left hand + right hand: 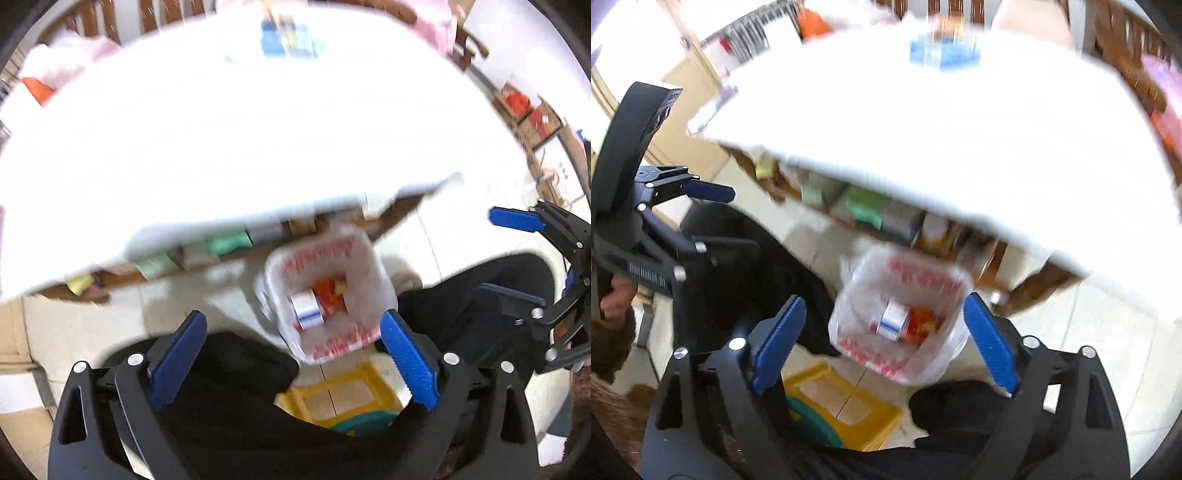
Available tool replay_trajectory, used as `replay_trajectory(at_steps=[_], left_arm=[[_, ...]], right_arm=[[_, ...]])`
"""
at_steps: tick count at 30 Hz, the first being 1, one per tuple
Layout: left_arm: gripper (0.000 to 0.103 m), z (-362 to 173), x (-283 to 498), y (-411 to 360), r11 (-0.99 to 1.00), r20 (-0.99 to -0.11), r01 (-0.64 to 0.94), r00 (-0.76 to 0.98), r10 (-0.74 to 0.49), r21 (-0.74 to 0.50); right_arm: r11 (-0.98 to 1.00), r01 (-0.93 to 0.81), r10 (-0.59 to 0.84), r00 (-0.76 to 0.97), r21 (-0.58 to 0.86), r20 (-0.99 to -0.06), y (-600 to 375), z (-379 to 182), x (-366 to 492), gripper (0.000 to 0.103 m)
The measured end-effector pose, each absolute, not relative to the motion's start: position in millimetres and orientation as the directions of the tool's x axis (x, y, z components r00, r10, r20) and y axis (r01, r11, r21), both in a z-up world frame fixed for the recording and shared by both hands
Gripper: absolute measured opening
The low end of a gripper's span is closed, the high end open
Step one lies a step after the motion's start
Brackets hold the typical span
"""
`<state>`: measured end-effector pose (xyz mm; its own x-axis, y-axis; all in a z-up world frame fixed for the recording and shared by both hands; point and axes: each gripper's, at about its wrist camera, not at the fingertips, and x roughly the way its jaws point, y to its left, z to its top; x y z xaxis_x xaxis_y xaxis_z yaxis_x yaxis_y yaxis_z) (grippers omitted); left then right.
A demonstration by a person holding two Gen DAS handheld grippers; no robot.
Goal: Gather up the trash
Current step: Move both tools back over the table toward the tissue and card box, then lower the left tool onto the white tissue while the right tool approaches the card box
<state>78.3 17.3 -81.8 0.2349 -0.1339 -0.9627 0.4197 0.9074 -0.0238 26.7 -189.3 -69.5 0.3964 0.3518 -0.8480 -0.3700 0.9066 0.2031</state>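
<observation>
Item 1, left gripper (293,360): blue-padded jaws are standing wide, nothing between the pads, pointing steeply down at the floor.

Item 2, right gripper (884,345): jaws are likewise standing wide and holding nothing. In the left wrist view it is showing at the far right edge (517,258).

Item 3, plastic bag (325,295): translucent white with red print, mouth gaping upward, sitting on the floor below both grippers and between the person's dark-trousered legs (229,369). It is lying ahead of each pair of jaws, near the centre line. The blur is leaving it unclear which gripper is nearer. Its rim is reading as roughly square, no clear long axis.

Item 4, contents: a small white-and-blue carton (306,309) and red-orange wrappers (328,291) are resting at the bottom. Judged: trash already collected, the bag now free of both grippers.

Item 5, yellow stool (340,395): standing just nearer than the bag.

Item 6, surface: pale floor tiles (177,299). Beyond, a white table top (258,129) is overhanging, a blue-and-white box (291,38) at its far side; shelves of goods are showing underneath.
</observation>
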Motion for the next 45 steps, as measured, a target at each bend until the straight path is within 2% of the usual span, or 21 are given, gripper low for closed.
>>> replay_trajectory(at_steps=[2, 6, 8, 12, 15, 19, 30, 45], left_arm=[[0.094, -49.5, 91.6, 24.2, 0.915, -0.950, 0.404, 0.285, -0.125, 0.001], [0.095, 8.3, 122.0, 37.7, 0.923, -0.937, 0.382, 0.306, -0.169, -0.042], [0.095, 29.0, 137.4, 40.1, 0.930, -0.932, 0.368, 0.327, -0.154, -0.025], [0.095, 46.8, 161.1, 39.3, 0.939, -0.929, 0.344, 0.349, -0.121, 0.007], [0.095, 50.7, 180.6, 34.6, 0.933, -0.941, 0.357, 0.305, -0.150, -0.033], [0.095, 57.3, 210.7, 17.7, 0.914, -0.954, 0.399, 0.243, -0.174, -0.064], [0.095, 47.8, 281.3, -25.7, 0.878, -0.978, 0.478, 0.165, -0.125, -0.032], [0.095, -15.7, 344.3, -56.5, 0.856, -0.995, 0.516, 0.067, -0.081, -0.035]], right_arm=[[0.912, -0.374, 0.338, 0.460, 0.167, -0.821, -200.3, -31.0, 36.7, 0.090], [0.922, -0.367, 0.321, 0.551, 0.122, -0.770, -216.6, 26.2, 54.5, 0.094], [0.931, -0.352, 0.299, 0.601, 0.091, -0.741, -224.2, 51.0, 65.7, 0.095], [0.940, -0.332, 0.288, 0.649, 0.078, -0.704, -235.2, 77.6, 85.8, 0.095], [0.938, -0.336, 0.297, 0.659, 0.082, -0.691, -238.0, 89.9, 99.8, 0.096], [0.935, -0.351, 0.286, 0.661, 0.051, -0.693, -233.8, 95.0, 119.3, 0.096], [0.895, -0.447, 0.308, 0.616, 0.000, -0.725, -218.6, 104.3, 182.2, 0.096], [0.854, -0.520, 0.335, 0.502, 0.032, -0.798, -208.3, 43.2, 243.0, 0.096]])
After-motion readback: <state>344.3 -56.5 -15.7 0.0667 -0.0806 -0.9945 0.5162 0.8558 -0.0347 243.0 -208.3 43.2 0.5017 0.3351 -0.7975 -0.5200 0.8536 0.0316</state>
